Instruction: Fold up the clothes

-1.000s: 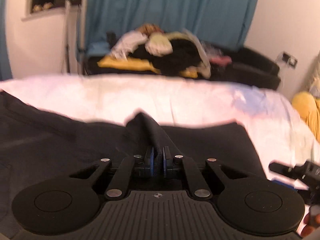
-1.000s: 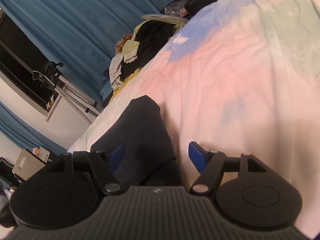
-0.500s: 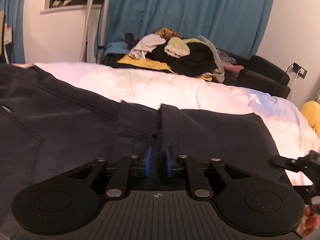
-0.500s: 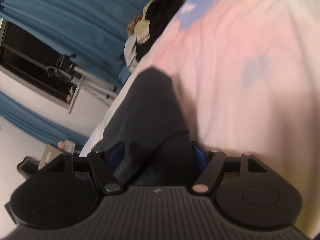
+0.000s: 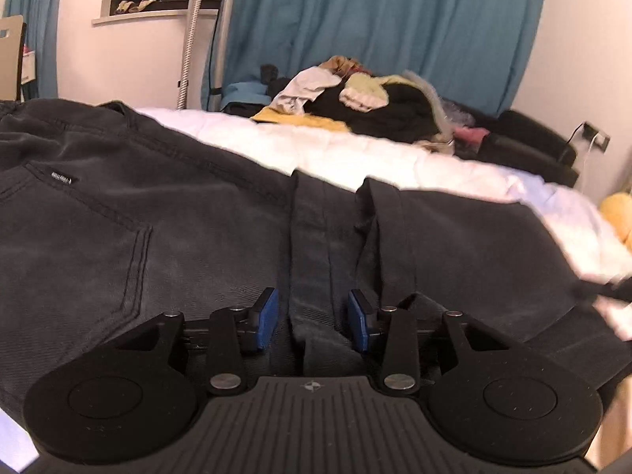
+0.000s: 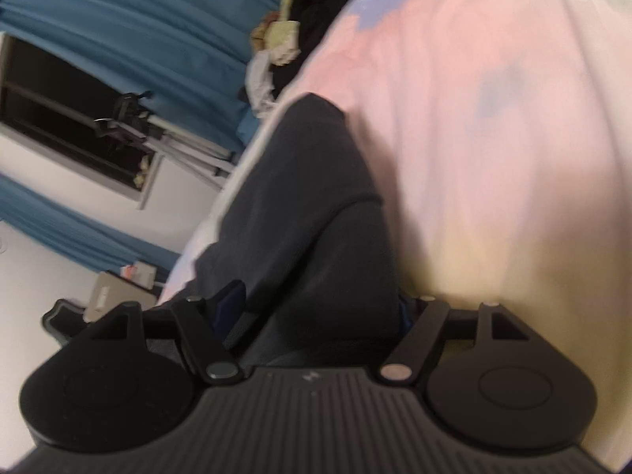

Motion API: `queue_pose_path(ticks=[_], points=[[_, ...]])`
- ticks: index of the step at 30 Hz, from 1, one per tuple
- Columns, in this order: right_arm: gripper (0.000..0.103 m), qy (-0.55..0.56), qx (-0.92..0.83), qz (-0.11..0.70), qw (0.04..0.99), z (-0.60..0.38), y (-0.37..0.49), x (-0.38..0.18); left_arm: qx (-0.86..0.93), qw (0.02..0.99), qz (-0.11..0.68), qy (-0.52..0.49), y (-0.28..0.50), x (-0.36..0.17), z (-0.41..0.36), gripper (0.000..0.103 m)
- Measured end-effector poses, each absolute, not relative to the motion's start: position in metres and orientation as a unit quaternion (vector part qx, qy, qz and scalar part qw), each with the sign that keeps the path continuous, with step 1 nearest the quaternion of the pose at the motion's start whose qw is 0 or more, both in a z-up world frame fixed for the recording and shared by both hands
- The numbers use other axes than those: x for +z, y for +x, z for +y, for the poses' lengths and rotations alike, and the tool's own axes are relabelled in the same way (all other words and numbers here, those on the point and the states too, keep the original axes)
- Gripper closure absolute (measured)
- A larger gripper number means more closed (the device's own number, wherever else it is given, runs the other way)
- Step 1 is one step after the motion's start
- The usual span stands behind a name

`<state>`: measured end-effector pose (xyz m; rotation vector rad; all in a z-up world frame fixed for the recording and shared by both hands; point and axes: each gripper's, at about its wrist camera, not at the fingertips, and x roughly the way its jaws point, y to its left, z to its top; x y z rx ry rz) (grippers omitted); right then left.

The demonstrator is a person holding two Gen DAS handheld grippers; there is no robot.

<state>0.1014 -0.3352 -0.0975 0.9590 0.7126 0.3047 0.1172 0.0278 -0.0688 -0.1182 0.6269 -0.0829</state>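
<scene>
Only dark trousers (image 5: pixel 166 213) cover the bed (image 5: pixel 395 158).

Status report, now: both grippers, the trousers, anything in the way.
Left gripper open, jaws just opening off the dark trousers. Right gripper wide around a trouser fold, grip unclear. Trousers flat on bed. Nothing in the way.

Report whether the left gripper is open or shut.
Open: the left gripper has just been opening, blue pads apart, the dark trousers' fold between them, unpinched.
</scene>
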Motion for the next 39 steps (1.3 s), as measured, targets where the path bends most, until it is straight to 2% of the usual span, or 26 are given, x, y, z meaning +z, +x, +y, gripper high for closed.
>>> queue_pose_path(ticks=[4, 7, 12, 14, 17, 18, 19, 20, 21, 22, 25, 28, 31, 35, 39], points=[[0.026, 0.466, 0.208, 0.282, 0.812, -0.327, 0.098, -0.077, -0.046, 0.951, 0.303, -0.046, 0.115, -0.073, 0.027, 0.060], [0.019, 0.479, 0.248, 0.253, 0.803, -0.324, 0.100, -0.072, -0.048, 0.949, 0.306, -0.056, 0.115, -0.073, 0.030, 0.060], [0.017, 0.478, 0.163, 0.317, 0.803, -0.327, 0.110, -0.101, -0.053, 0.950, 0.303, -0.055, 0.116, -0.075, 0.028, 0.056], [0.024, 0.476, 0.130, 0.347, 0.798, -0.329, 0.116, -0.118, -0.054, 0.951, 0.301, -0.052, 0.117, -0.076, 0.028, 0.056], [0.024, 0.474, 0.128, 0.333, 0.805, -0.328, 0.121, -0.117, -0.053, 0.952, 0.296, -0.048, 0.114, -0.076, 0.028, 0.055], [0.025, 0.468, 0.130, 0.326, 0.811, -0.326, 0.122, -0.114, -0.053, 0.953, 0.294, -0.047, 0.112, -0.076, 0.028, 0.055], [0.035, 0.458, 0.129, 0.323, 0.818, -0.324, 0.124, -0.112, -0.053, 0.954, 0.292, -0.046, 0.111, -0.077, 0.028, 0.055], [0.045, 0.442, 0.121, 0.324, 0.828, -0.322, 0.125, -0.110, -0.054, 0.954, 0.290, -0.044, 0.109, -0.076, 0.028, 0.055], [0.063, 0.425, 0.108, 0.330, 0.836, -0.321, 0.126, -0.108, -0.056, 0.955, 0.287, -0.045, 0.106, -0.075, 0.027, 0.050], [0.073, 0.415, 0.100, 0.334, 0.840, -0.321, 0.126, -0.105, -0.058, 0.956, 0.284, -0.045, 0.103, -0.074, 0.027, 0.045], [0.085, 0.402, 0.090, 0.327, 0.850, -0.323, 0.120, -0.089, -0.065, 0.958, 0.275, -0.050, 0.097, -0.066, 0.025, 0.040], [0.088, 0.383, 0.091, 0.298, 0.870, -0.325, 0.113, -0.062, -0.084, 0.961, 0.258, -0.044, 0.084, -0.049, 0.025, 0.036], [0.089, 0.352, 0.106, 0.267, 0.891, -0.329, 0.098, -0.032, -0.088, 0.970, 0.220, -0.056, 0.073, -0.025, 0.031, 0.022], [0.090, 0.342, 0.117, 0.244, 0.900, -0.357, 0.077, -0.006, -0.088, 0.972, 0.207, -0.073, 0.072, -0.010, 0.024, 0.022], [0.090, 0.334, 0.116, 0.235, 0.906, -0.391, 0.053, 0.010, -0.126, 0.964, 0.232, -0.020, 0.073, -0.025, -0.029, 0.022]])
